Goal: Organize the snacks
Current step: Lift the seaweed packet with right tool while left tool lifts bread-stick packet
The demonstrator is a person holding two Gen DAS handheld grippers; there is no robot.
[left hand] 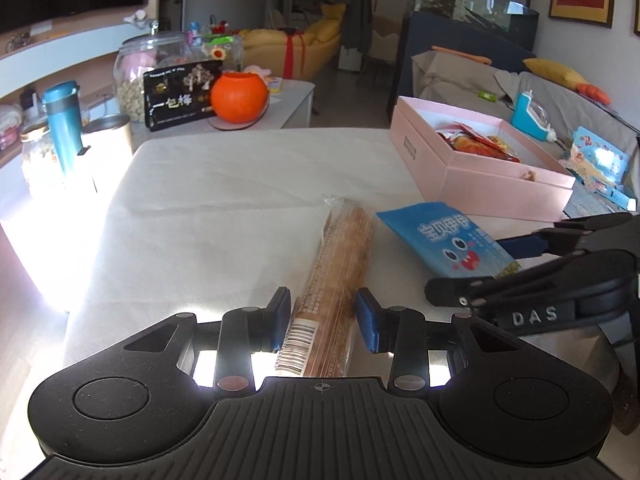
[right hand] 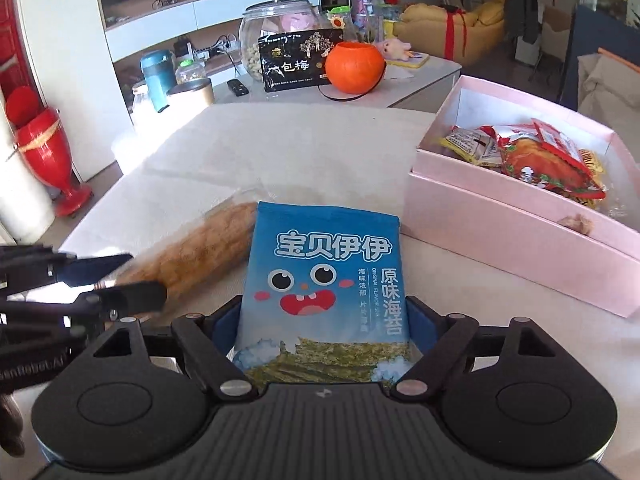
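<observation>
The pink box (right hand: pixel 520 232) is your landmark, lid off, snack packets inside. Just left of it on the white table (left hand: pixel 220 184) lies the long biscuit sleeve (left hand: pixel 340 280); your left gripper (left hand: pixel 323 314) straddles its near end, pads not quite pressing. Between sleeve and box sits the blue seaweed pack (right hand: pixel 326 280) (cartoon face), your right gripper (right hand: pixel 324 328) spread wide around it, nothing clamped.
</observation>
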